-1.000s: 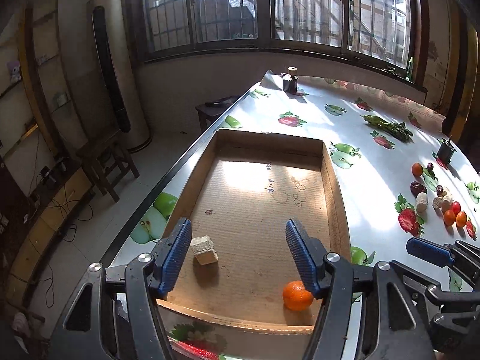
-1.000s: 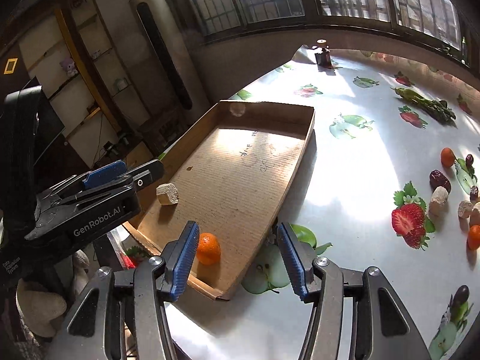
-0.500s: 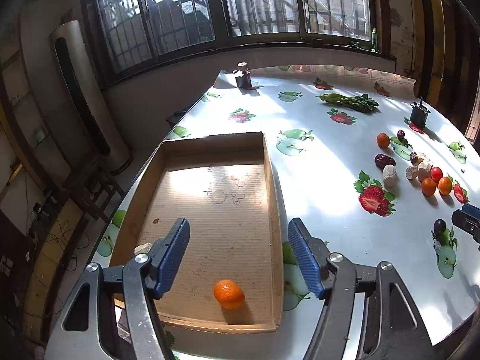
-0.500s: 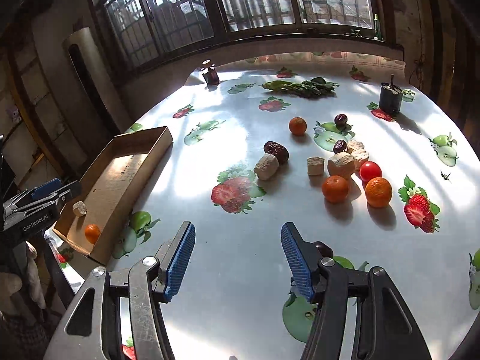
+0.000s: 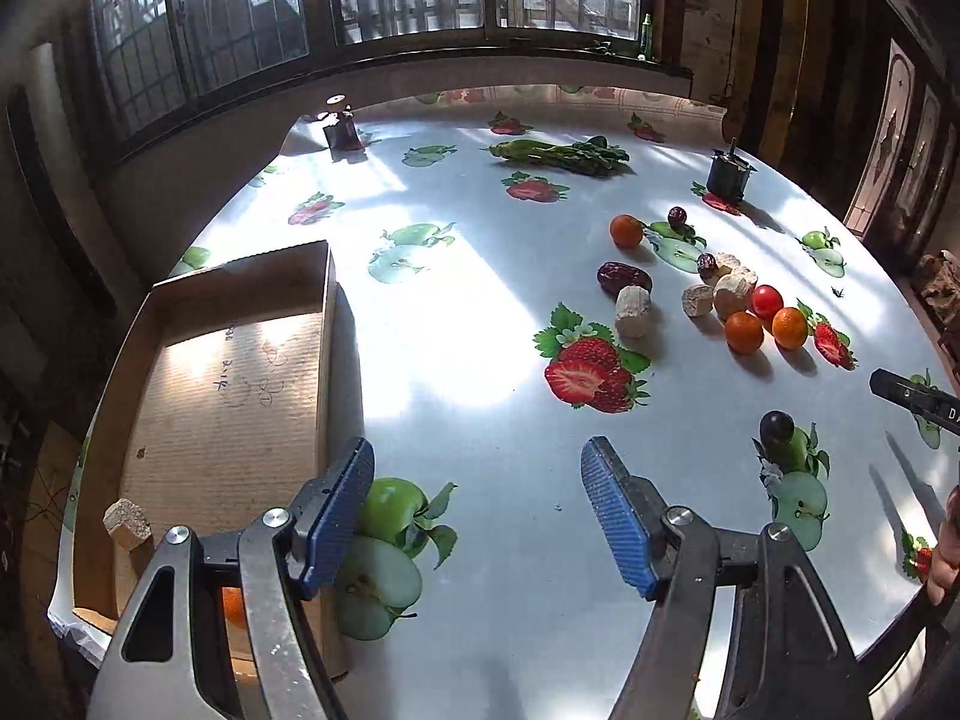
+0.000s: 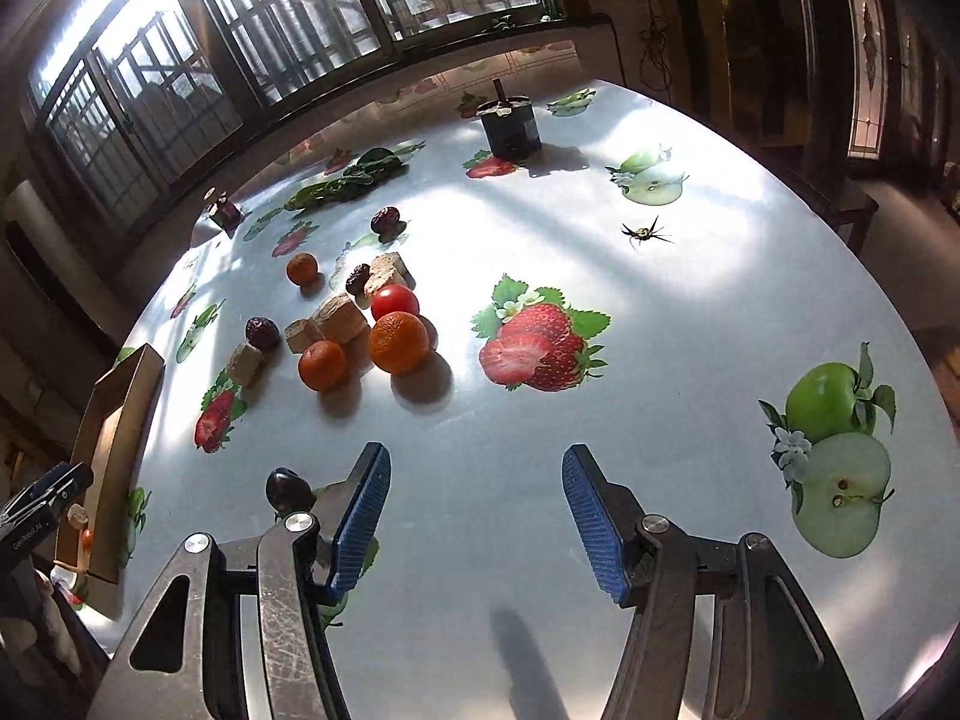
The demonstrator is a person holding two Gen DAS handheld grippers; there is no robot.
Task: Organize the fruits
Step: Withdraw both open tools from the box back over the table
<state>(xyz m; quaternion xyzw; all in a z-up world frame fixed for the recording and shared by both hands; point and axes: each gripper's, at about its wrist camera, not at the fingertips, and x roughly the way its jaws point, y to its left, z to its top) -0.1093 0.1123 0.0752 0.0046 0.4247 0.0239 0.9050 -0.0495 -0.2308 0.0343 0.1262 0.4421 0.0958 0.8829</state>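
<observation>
Left gripper (image 5: pixel 480 516) spread, empty, above table (image 5: pixel 480 360) beside cardboard tray (image 5: pixel 228 396). Right gripper (image 6: pixel 477 519) spread, empty. Loose fruit pile (image 6: pixel 360 330) mid-table; one orange (image 5: pixel 233 606) and a beige block (image 5: pixel 127 523) in tray.

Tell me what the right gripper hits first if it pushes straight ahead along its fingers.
Nothing close: the right gripper is open over bare tablecloth. Straight on lies only the printed strawberry; the real oranges sit left of that line, though fisheye depth is uncertain.
</observation>
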